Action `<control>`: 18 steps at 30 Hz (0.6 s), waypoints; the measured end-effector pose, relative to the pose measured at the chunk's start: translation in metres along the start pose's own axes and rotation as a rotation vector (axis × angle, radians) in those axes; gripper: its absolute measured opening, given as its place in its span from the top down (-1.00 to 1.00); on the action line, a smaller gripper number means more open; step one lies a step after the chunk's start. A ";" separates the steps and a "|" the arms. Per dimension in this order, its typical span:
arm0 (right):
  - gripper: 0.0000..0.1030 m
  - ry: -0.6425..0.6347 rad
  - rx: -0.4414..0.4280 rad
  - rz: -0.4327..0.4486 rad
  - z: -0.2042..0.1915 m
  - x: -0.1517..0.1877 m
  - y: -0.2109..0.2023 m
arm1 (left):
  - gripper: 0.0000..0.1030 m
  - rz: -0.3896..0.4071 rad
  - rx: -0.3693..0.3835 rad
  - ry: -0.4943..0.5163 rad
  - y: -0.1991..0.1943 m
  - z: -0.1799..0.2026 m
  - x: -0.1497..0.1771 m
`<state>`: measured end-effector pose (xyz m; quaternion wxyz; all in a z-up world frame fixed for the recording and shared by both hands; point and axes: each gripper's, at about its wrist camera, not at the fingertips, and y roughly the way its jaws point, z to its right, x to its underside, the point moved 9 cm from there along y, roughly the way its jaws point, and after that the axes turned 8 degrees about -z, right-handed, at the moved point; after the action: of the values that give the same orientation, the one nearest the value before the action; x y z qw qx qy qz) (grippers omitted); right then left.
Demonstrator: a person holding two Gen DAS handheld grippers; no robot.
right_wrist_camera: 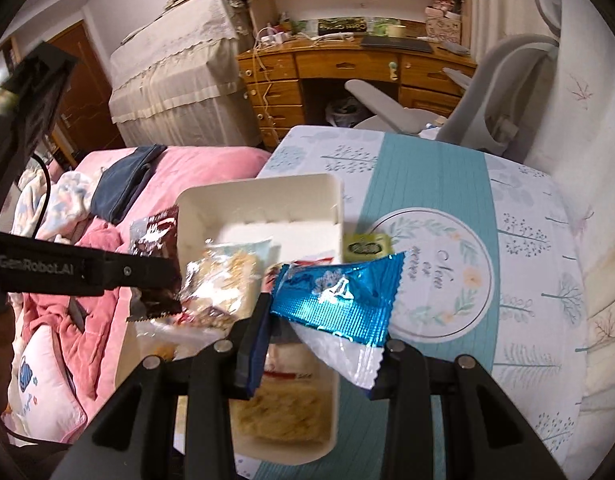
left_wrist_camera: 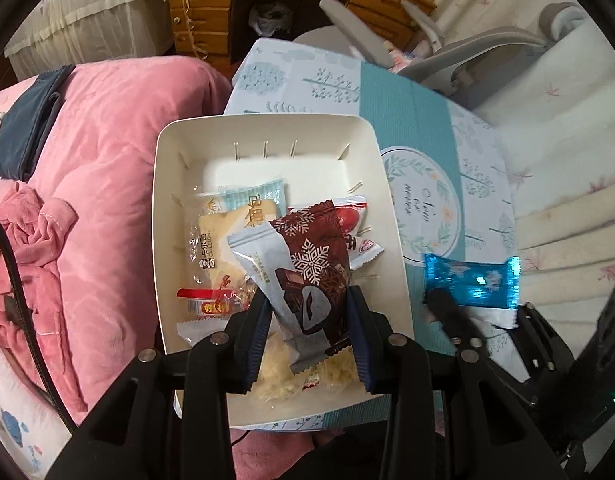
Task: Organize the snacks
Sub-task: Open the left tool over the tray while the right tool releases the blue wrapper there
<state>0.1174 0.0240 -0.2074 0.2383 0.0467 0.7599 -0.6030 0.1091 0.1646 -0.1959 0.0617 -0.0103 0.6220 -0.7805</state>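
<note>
The left gripper (left_wrist_camera: 307, 336) pinched a brown snowflake snack packet (left_wrist_camera: 311, 276) above the white tray (left_wrist_camera: 163, 208) of snacks. The right gripper (right_wrist_camera: 321, 344) squeezed a shiny blue candy wrapper (right_wrist_camera: 339, 300) over the tablecloth (right_wrist_camera: 527, 264), beside the tray.

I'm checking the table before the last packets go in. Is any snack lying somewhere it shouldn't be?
Yes, one: a small green packet lies alone on the tablecloth, just outside the white tray, while the other loose snacks are piled inside. The brown snowflake packet and the blue foil packet are each held in jaws.
</note>
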 end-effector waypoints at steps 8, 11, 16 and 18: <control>0.19 -0.036 0.027 -0.014 -0.021 0.020 -0.006 | -0.35 0.115 0.050 0.041 -0.021 -0.007 0.025; -0.01 -0.033 0.043 -0.003 -0.020 0.026 -0.011 | -0.35 0.117 0.044 0.047 -0.020 -0.010 0.039; -0.10 -0.036 0.055 -0.001 -0.014 0.035 -0.020 | -0.36 0.108 0.056 0.043 -0.020 -0.009 0.060; -0.10 -0.042 0.060 0.000 -0.011 0.036 -0.022 | -0.36 0.111 0.060 0.049 -0.019 -0.006 0.067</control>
<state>0.0739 0.0204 -0.2008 0.2529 0.0413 0.7362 -0.6264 0.0405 0.1673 -0.1827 0.0898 0.0454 0.5992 -0.7942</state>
